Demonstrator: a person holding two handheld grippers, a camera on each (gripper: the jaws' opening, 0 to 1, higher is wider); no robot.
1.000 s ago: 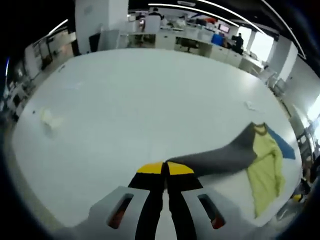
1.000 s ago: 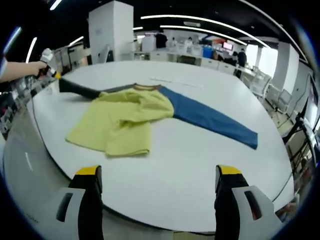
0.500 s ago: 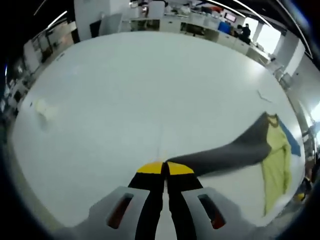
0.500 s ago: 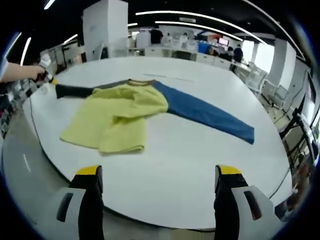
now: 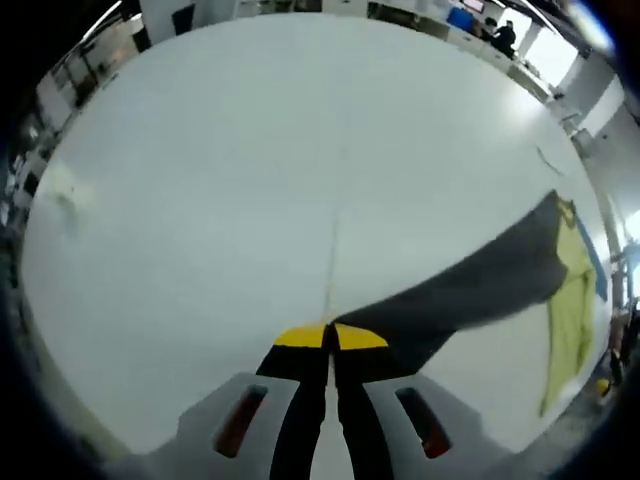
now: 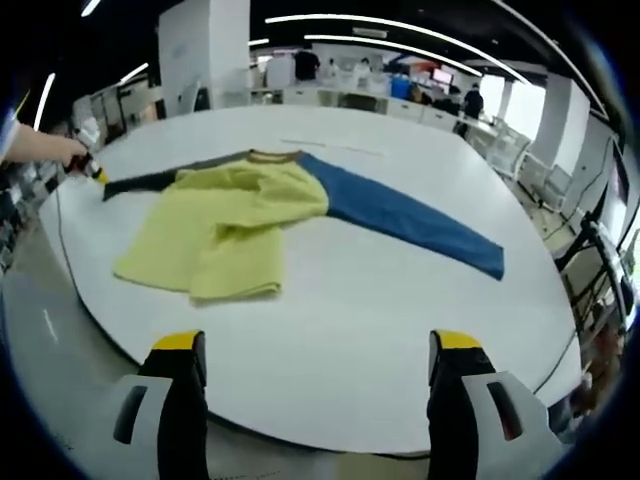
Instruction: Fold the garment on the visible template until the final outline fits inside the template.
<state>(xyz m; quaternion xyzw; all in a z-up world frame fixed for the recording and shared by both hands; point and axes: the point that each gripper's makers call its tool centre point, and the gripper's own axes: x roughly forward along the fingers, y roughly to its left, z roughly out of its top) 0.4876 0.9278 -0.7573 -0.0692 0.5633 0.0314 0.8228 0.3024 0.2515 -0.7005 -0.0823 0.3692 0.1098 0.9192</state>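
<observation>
— Both grippers: what state?
— Left gripper (image 5: 331, 338) is clamped on the garment's grey sleeve (image 5: 470, 288); right gripper (image 6: 318, 352) gapes, holding nothing.
— And the garment (image 6: 240, 225)?
— Spread on the white table (image 6: 350, 330).

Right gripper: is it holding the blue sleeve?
No. The right gripper stands open over the white table, apart from the blue sleeve.
</observation>
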